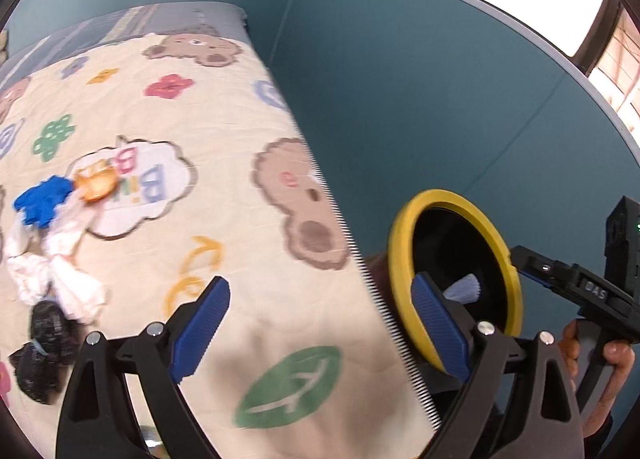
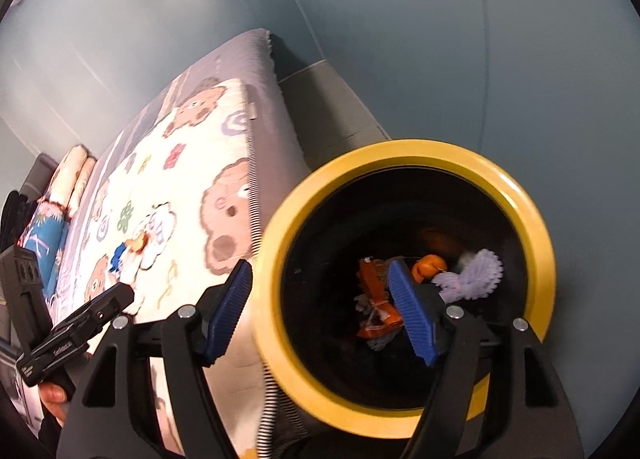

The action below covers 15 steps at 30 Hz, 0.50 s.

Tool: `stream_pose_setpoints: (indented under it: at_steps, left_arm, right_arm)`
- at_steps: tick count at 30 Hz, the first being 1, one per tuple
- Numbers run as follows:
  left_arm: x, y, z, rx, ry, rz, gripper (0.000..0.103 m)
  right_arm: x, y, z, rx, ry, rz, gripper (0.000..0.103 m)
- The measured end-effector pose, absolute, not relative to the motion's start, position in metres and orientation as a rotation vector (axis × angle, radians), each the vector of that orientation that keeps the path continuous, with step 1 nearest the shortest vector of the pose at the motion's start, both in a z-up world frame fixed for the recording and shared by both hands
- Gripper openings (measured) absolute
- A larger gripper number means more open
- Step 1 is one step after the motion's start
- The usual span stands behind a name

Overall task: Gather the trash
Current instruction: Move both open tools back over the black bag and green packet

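Both grippers spread wide and empty beside a yellow-rimmed black bin (image 2: 404,287) at the edge of a bear-print cream blanket (image 1: 224,195).

Seen from the right wrist, the right gripper (image 2: 320,311) hangs over the bin's mouth, jaws apart with nothing between them — its right finger inside the rim, its left just outside. Down in the bin lie an orange wrapper (image 2: 374,299), an orange peel (image 2: 430,265) and a crumpled lilac paper (image 2: 476,273). From the left wrist, the left gripper (image 1: 320,323) gapes over the blanket's edge, the bin at about three o'clock. More litter lies at its nine o'clock, well apart — a blue scrap (image 1: 42,199), an orange piece (image 1: 96,185), white crumpled tissues (image 1: 60,279) and a black plastic bag (image 1: 40,355).
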State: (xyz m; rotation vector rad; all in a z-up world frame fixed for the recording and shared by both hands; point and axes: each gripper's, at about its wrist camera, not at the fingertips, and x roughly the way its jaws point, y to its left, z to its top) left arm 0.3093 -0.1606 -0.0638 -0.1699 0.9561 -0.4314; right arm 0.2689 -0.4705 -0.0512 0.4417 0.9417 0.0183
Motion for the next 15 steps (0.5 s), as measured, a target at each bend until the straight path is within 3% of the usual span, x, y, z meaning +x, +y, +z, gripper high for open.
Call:
stream_pose_setpoints:
  at_steps: [15]
  left_arm:
    - [0.294,-0.042,-0.061,-0.142,0.939,-0.251,0.089]
  right_arm:
    - [0.27,-0.37,-0.026,0.345,0.971,0.207,0.069]
